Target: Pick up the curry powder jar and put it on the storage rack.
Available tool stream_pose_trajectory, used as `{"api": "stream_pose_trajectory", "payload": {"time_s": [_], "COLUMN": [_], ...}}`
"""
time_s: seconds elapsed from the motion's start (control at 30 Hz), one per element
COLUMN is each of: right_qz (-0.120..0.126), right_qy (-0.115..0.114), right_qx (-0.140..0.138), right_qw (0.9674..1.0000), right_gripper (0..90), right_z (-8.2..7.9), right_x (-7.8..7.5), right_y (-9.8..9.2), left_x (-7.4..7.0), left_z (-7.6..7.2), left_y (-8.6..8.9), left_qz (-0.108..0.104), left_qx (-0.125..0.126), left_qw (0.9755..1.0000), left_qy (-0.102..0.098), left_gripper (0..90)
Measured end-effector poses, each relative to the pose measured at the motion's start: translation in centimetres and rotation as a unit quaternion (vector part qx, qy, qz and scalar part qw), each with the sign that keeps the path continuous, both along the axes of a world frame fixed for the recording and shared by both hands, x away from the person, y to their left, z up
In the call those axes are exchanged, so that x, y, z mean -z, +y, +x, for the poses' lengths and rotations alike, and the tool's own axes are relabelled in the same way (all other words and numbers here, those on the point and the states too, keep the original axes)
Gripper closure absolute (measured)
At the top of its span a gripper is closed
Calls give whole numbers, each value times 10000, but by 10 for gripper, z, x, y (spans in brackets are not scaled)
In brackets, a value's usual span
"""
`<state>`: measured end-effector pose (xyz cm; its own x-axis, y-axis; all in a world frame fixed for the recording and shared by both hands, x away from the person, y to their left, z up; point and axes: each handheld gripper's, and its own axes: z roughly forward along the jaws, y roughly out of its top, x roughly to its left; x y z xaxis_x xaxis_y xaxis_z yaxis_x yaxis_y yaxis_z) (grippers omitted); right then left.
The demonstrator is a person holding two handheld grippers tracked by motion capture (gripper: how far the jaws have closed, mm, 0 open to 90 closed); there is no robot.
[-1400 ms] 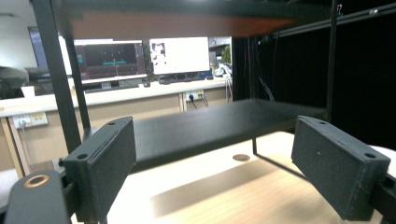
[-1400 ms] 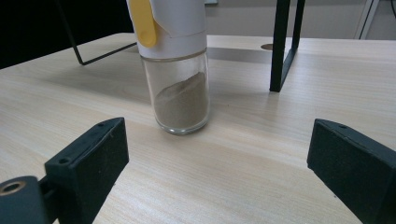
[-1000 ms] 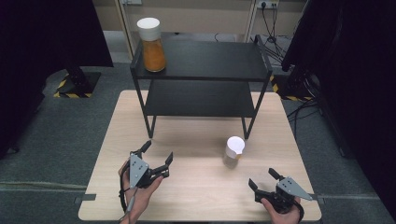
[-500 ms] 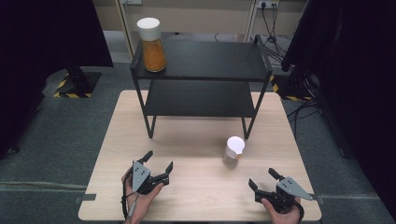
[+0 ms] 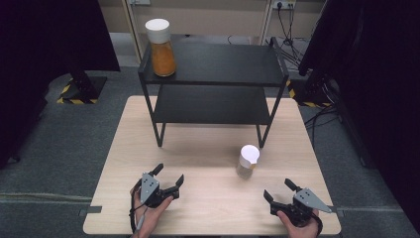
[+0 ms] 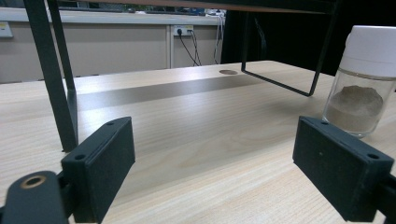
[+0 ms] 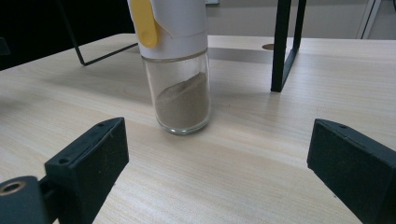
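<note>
Glass shaker jar with a white cap and tan powder (image 5: pixel 247 161) stands upright on the pale wooden table (image 5: pixel 208 148), just before the black 2-tier metal shelf (image 5: pixel 213 74). Since 1 second ago, the left gripper (image 5: pixel 168 174) has sunk to the tabletop; the right gripper (image 5: pixel 278 190) waits. Both jaws gape empty; no grasp begun.

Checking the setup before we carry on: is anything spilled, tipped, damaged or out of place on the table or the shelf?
Nothing stands out. The small jar stands upright on the table, lid on, with no powder around it. The orange jar stands upright on the shelf. Both grippers sit open and empty.
</note>
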<state>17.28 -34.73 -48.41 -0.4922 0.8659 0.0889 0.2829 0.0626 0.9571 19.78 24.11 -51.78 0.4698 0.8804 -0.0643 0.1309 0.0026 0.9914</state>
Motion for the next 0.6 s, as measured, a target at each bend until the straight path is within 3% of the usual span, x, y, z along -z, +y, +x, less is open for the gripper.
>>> {"api": "stream_pose_trajectory", "payload": {"time_s": [0.6], "right_qz": [28], "right_qy": [9], "right_qx": [9], "right_qw": [10000], "right_gripper": [55], "right_z": [0], "right_x": [0], "right_y": [-1], "left_x": [0], "left_z": [1], "left_y": [2], "left_qz": [-29], "left_qx": [40], "left_qw": [10000], "left_qy": [4], "left_gripper": [125]}}
